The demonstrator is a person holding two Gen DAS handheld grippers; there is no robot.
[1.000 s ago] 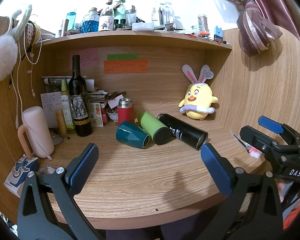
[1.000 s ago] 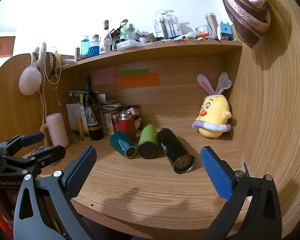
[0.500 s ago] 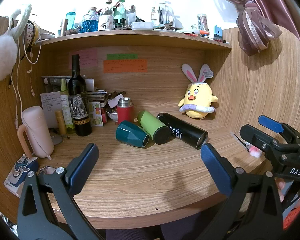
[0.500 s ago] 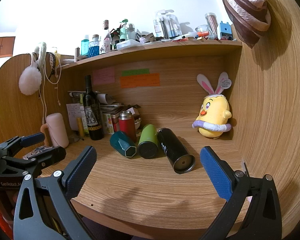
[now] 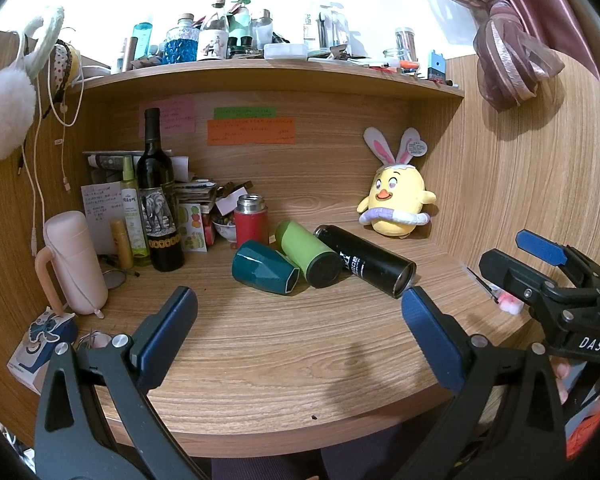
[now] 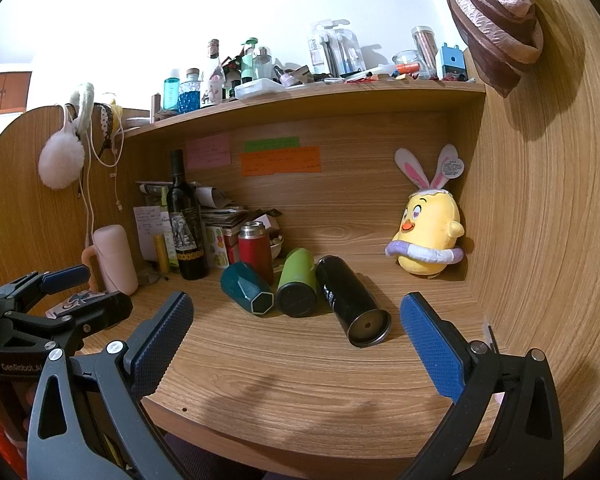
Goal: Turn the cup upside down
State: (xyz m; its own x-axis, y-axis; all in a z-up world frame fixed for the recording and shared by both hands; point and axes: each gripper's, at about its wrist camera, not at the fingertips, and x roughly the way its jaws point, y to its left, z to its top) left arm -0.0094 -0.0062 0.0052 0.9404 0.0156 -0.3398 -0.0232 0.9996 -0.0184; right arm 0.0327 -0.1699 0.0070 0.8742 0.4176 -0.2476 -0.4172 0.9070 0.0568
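Three cups lie on their sides on the wooden desk (image 5: pixel 300 352), side by side: a teal cup (image 5: pixel 264 267) (image 6: pixel 246 288), a green cup (image 5: pixel 308 254) (image 6: pixel 297 282) and a black cup (image 5: pixel 366 265) (image 6: pixel 350 300). My left gripper (image 5: pixel 298 336) is open and empty, in front of the cups near the desk's front edge. My right gripper (image 6: pixel 296 338) is open and empty, also in front of the cups and to the right of the left one. Each gripper shows in the other's view, the right (image 5: pixel 548 276) and the left (image 6: pixel 56 292).
A red flask (image 5: pixel 251 220), a wine bottle (image 5: pixel 156 200), small bottles, papers and a pink jug (image 5: pixel 74 262) stand at the back left. A yellow plush chick (image 5: pixel 398 204) sits at the back right corner. A cluttered shelf (image 5: pixel 260 72) runs overhead; wooden walls close both sides.
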